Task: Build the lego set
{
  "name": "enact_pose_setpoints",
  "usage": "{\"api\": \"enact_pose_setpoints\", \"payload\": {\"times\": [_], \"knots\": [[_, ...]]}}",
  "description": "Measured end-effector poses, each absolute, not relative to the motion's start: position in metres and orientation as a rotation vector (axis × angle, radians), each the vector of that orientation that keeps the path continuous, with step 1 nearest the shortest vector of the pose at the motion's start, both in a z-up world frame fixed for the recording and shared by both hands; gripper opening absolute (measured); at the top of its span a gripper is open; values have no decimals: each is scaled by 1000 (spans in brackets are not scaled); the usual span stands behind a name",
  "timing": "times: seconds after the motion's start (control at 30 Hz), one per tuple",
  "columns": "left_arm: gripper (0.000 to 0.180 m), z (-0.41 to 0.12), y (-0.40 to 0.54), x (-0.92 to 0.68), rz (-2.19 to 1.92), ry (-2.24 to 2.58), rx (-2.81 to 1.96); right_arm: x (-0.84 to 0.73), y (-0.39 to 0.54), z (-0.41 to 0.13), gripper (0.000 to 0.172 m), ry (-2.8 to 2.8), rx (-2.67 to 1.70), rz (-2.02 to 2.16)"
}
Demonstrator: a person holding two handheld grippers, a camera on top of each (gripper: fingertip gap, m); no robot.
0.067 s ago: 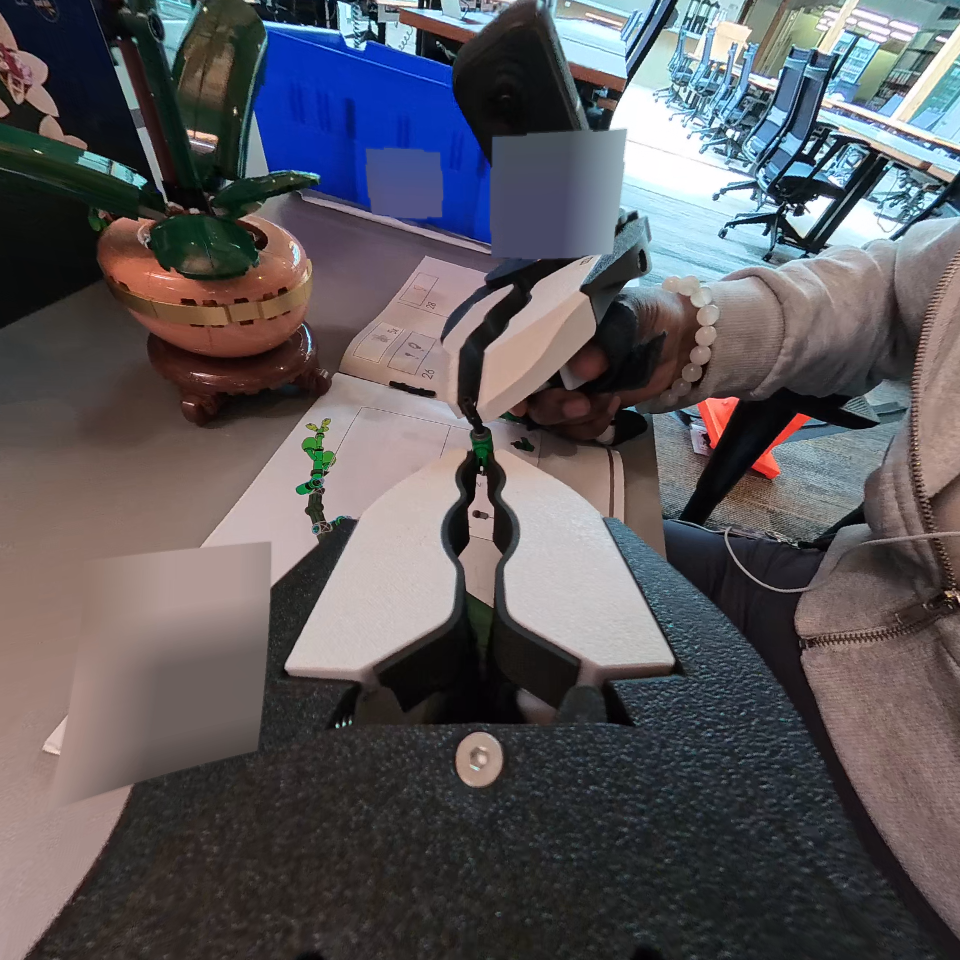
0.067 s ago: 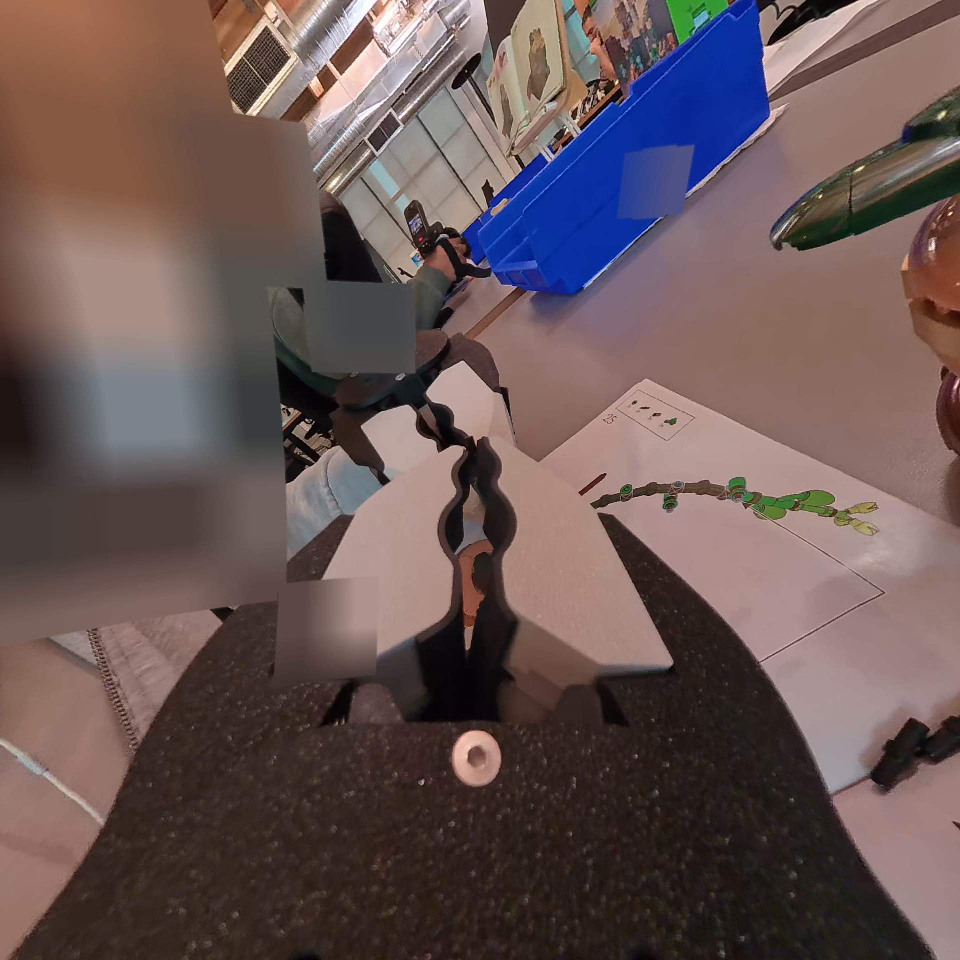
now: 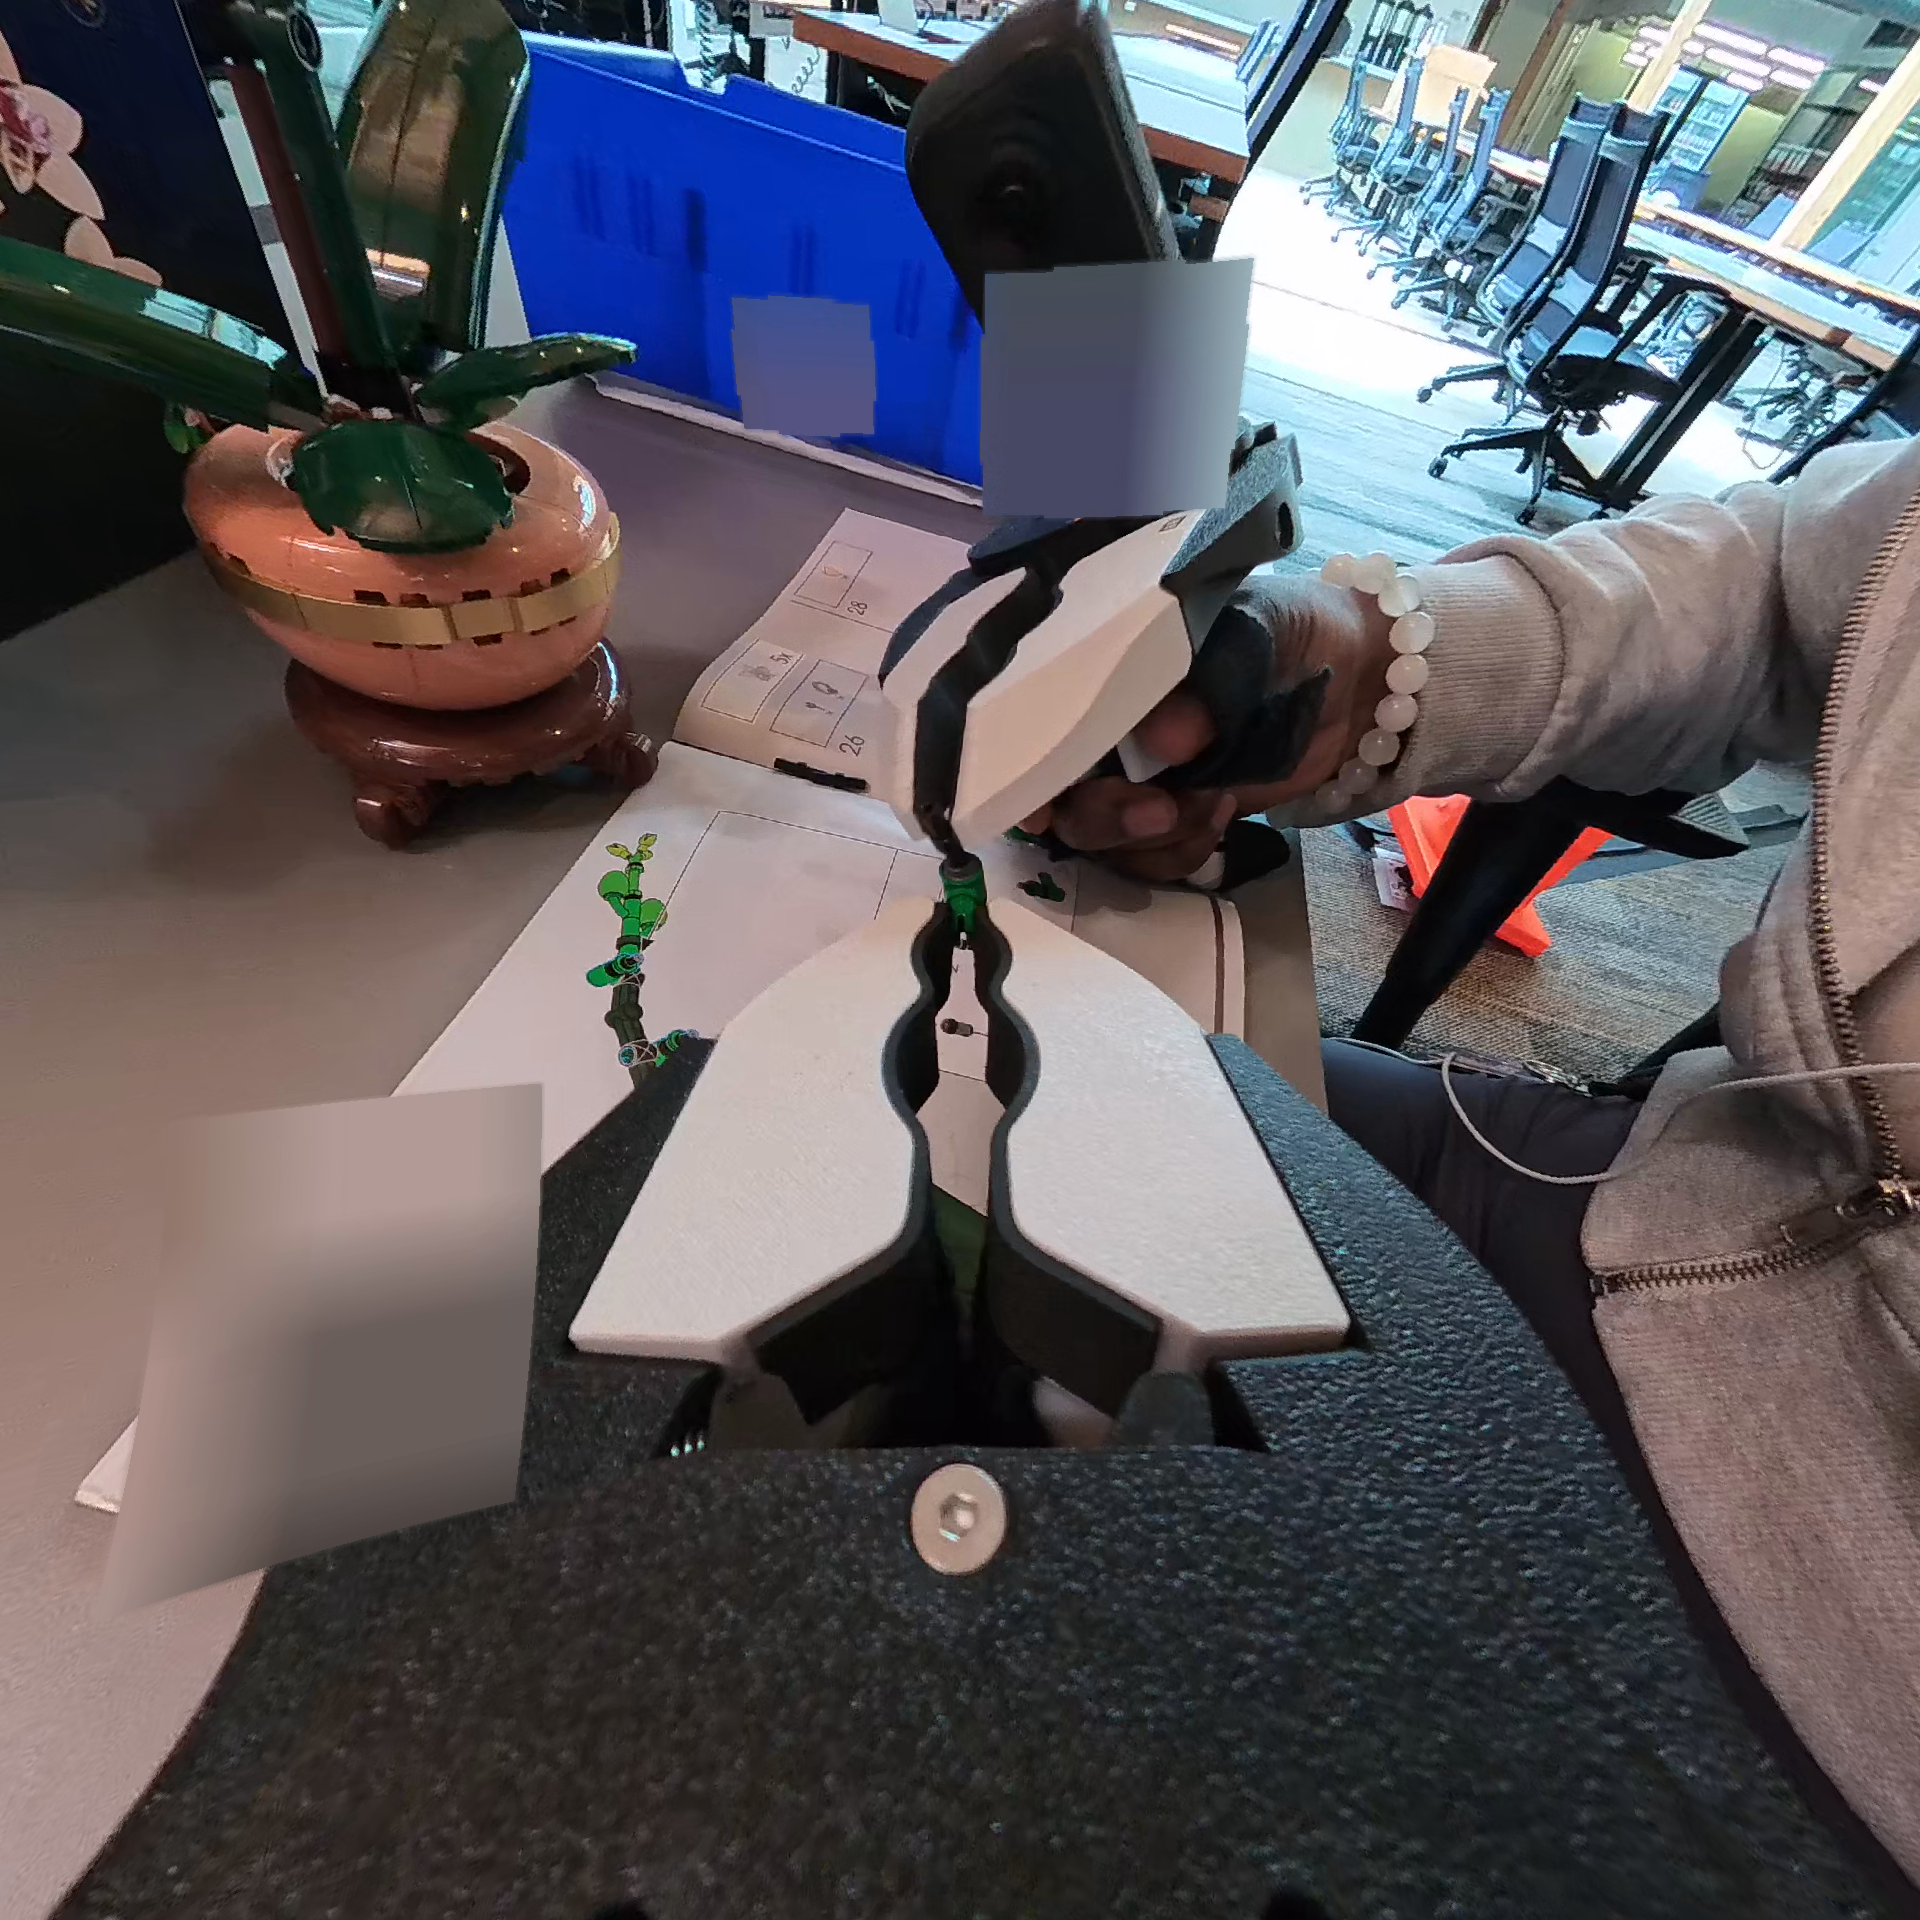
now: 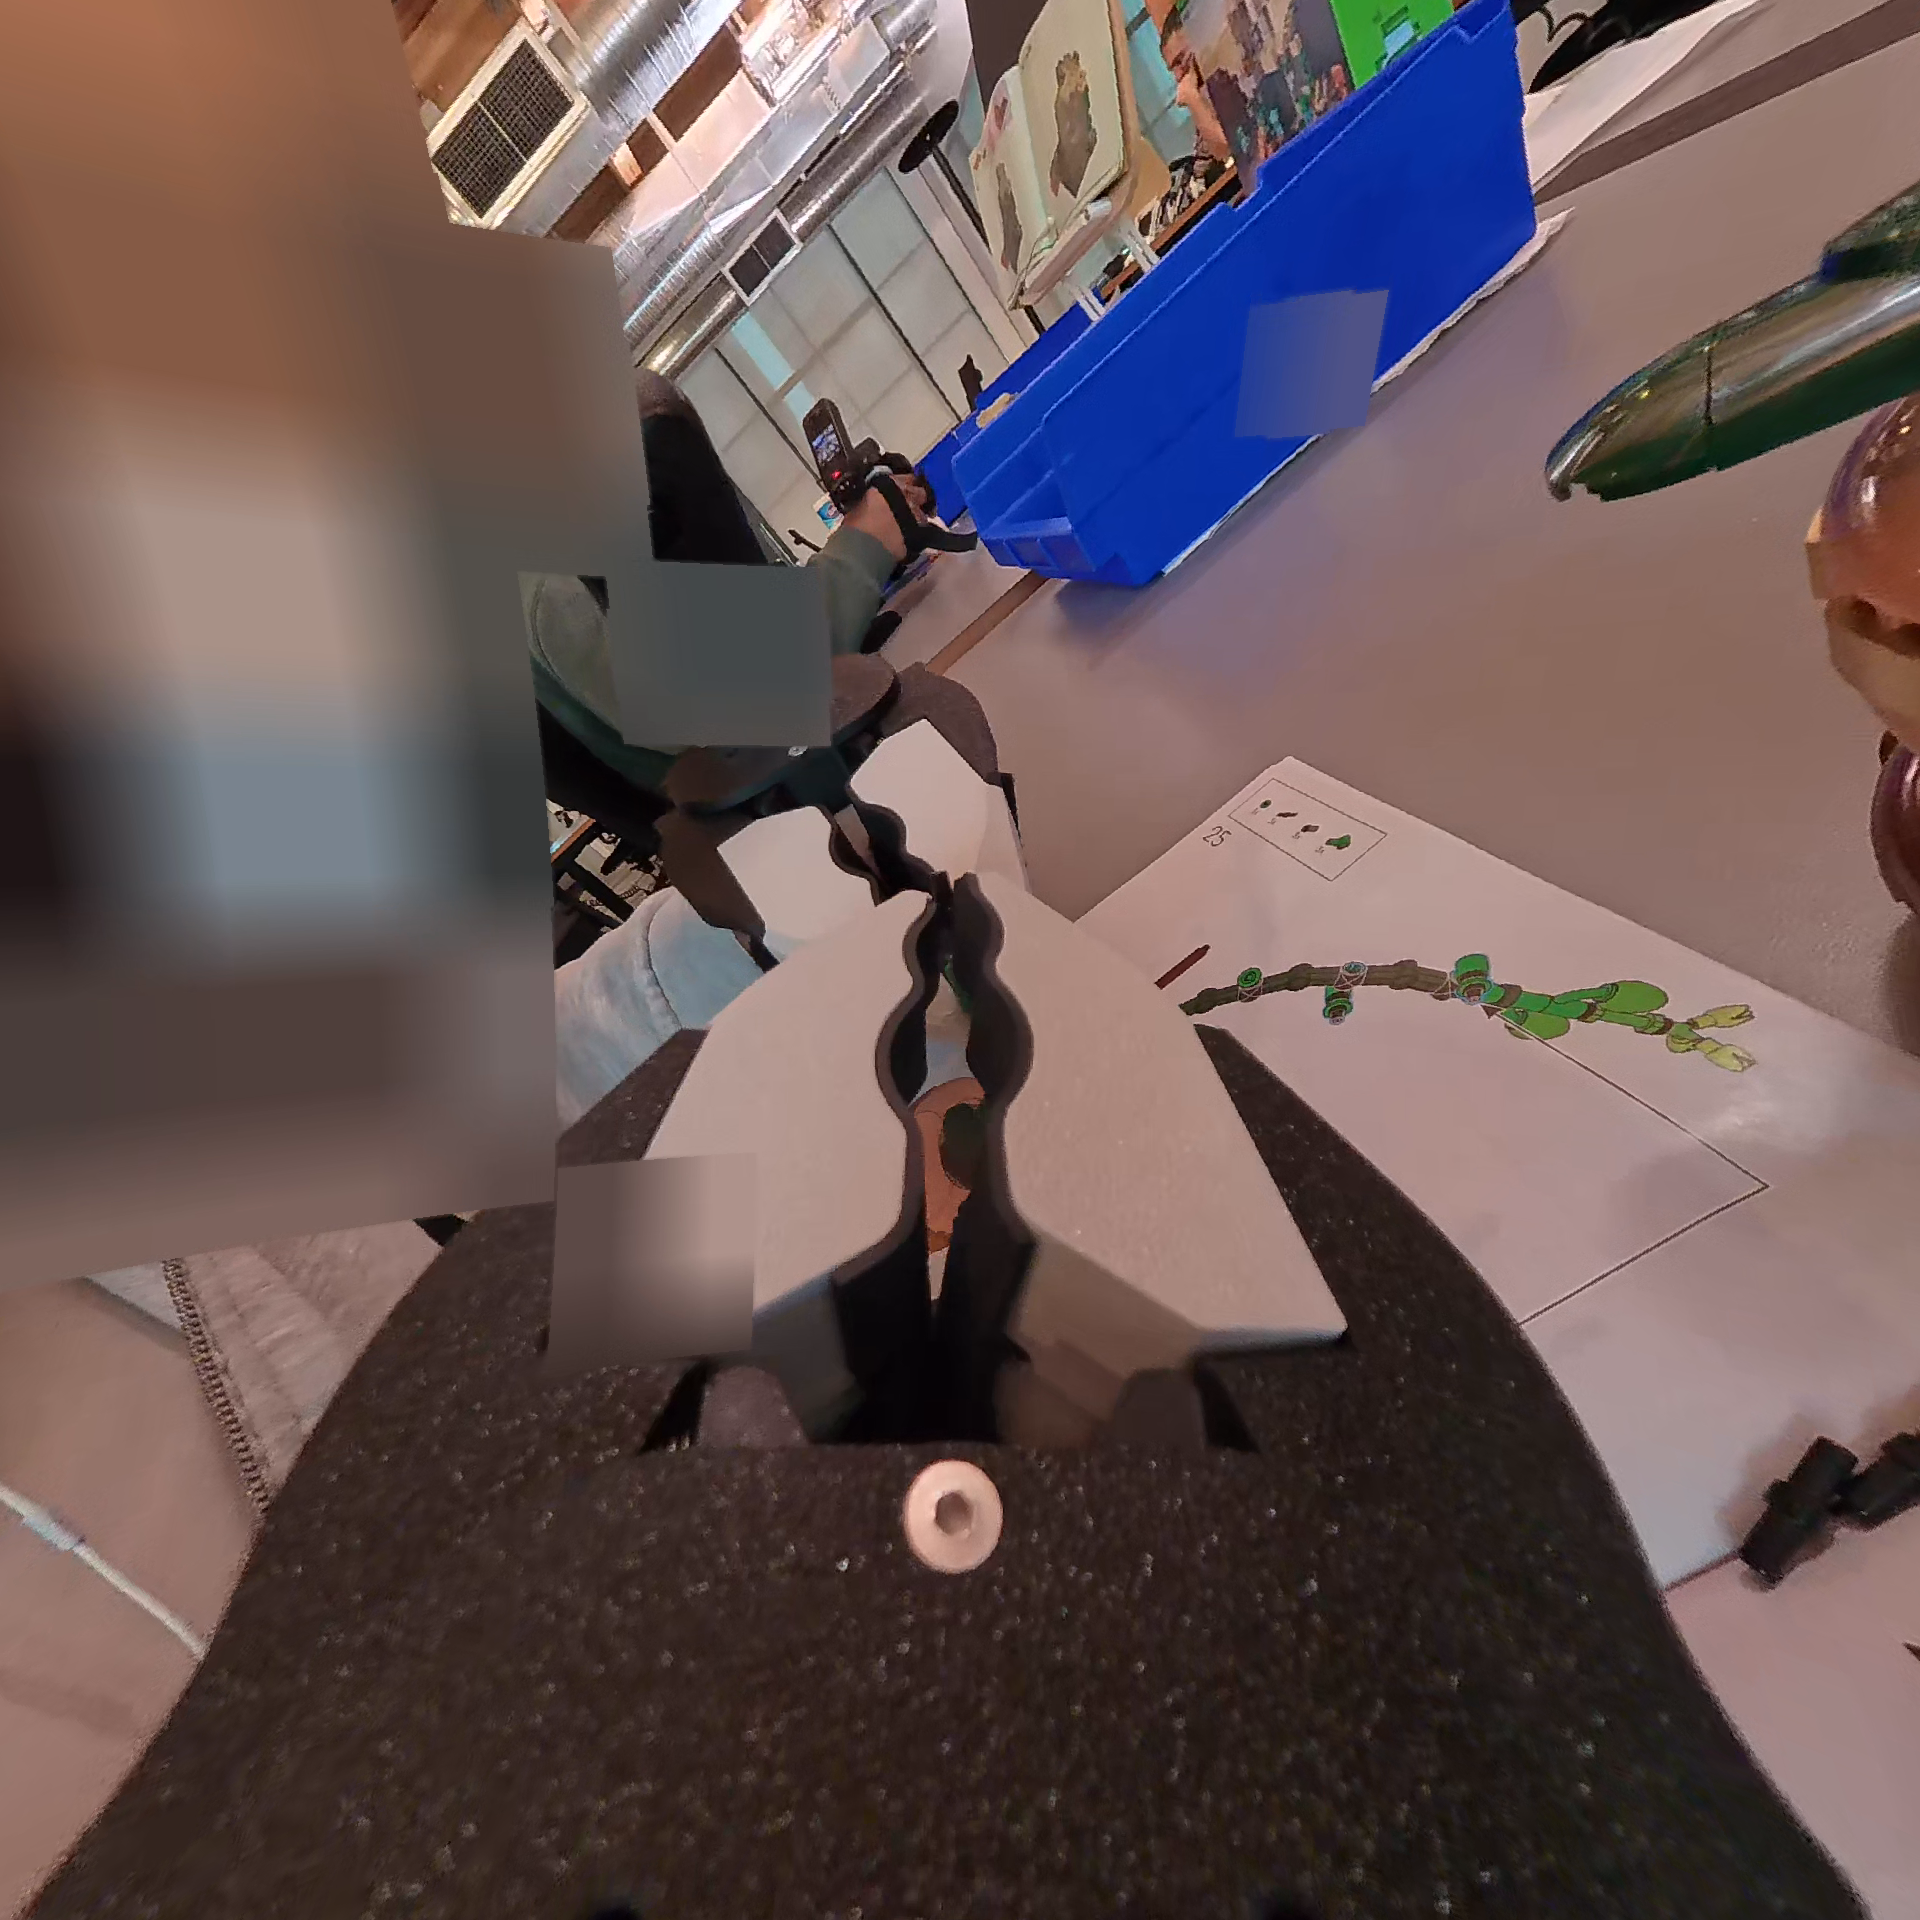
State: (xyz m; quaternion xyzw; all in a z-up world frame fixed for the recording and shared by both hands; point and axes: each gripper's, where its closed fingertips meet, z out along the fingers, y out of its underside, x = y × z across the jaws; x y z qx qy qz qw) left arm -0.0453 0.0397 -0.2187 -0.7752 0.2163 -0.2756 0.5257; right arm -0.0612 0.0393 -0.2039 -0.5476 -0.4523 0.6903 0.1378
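In the left wrist view my left gripper [image 3: 961,920] is shut on a small green piece [image 3: 961,891] and holds it upright above the open instruction booklet [image 3: 790,894]. My right gripper [image 3: 935,821] comes down from the upper right, held by a hand, and is shut on a small black piece [image 3: 943,831] that meets the top of the green piece. In the right wrist view my right gripper [image 4: 951,896] is tip to tip with the left gripper [image 4: 920,868]. A bit of the green piece [image 4: 956,982] shows through the gap behind the tips.
A brick-built plant in a pink pot [image 3: 405,603] stands at the left; its leaf [image 4: 1745,395] shows at the right. A blue bin [image 3: 644,239] stands behind. Small black pieces [image 4: 1829,1496] and a green-black piece [image 3: 1042,886] lie on the booklet [image 4: 1455,1143]. The grippers are tip to tip, or close to it.
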Motion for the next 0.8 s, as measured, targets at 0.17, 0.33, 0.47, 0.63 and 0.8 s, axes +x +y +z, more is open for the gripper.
{"api": "enact_pose_setpoints", "payload": {"times": [0.17,0.33,0.47,0.63,0.8], "knots": [[3,-216,39,-45,-710,490,-1844,-61,39,-201,1,-1300,-1542,1987],[3,-213,39,-45,-773,455,-1824,-61,40,-198,2,-1279,-1501,1982],[3,-214,39,-45,-774,455,-1833,-62,40,-199,1,-1292,-1512,1970],[3,-215,39,-44,-769,457,-1840,-62,40,-200,1,-1298,-1524,1962],[3,-215,40,-45,-757,454,-1842,-61,40,-200,1,-1289,-1534,1971]]}}
